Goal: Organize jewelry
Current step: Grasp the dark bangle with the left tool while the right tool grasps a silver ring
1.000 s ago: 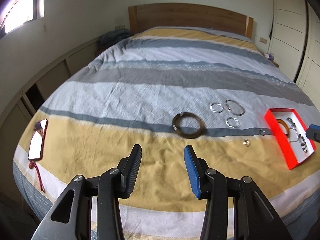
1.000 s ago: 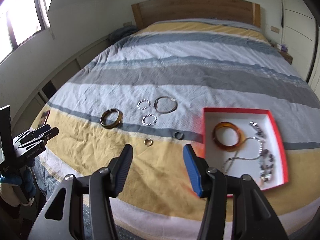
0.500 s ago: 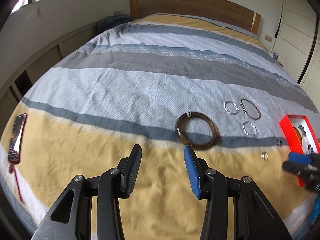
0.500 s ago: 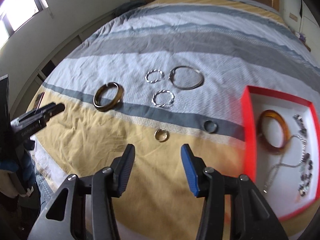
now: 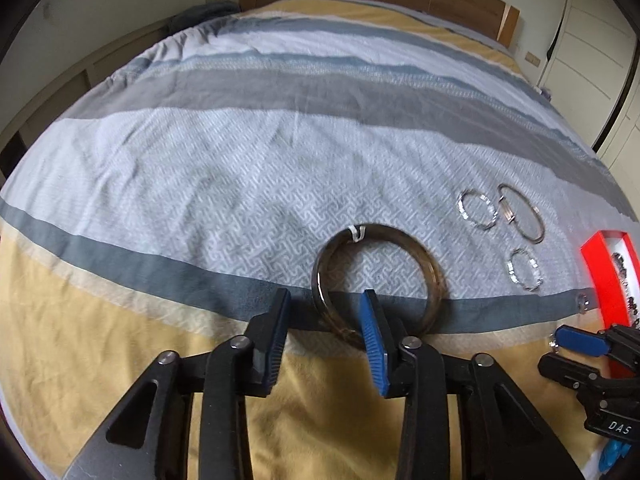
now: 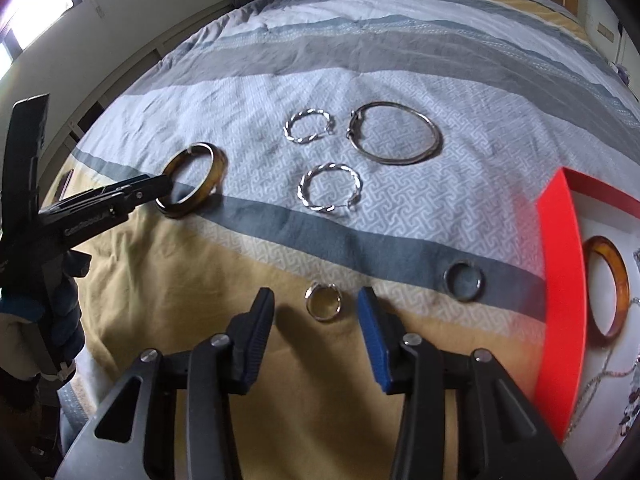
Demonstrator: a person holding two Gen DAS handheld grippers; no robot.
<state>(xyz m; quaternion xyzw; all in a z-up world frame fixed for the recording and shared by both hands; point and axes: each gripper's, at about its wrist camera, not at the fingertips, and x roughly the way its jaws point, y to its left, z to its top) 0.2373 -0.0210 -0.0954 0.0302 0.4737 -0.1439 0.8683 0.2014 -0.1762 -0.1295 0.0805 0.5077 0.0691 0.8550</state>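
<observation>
Both grippers lowered | left gripper [image 5: 325, 312] closing astride bangle [image 5: 378, 282] rim

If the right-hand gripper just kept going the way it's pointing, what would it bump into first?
Most likely the small silver ring on the yellow stripe of the bedspread. It lies between the closing jaws of the right gripper, not yet touched; depth is hard to judge.

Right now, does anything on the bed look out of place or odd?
Nothing damaged. Six pieces lie loose on the bedspread outside the red box: a brown bangle, a large thin bangle, two twisted hoops, and two small rings.
</observation>
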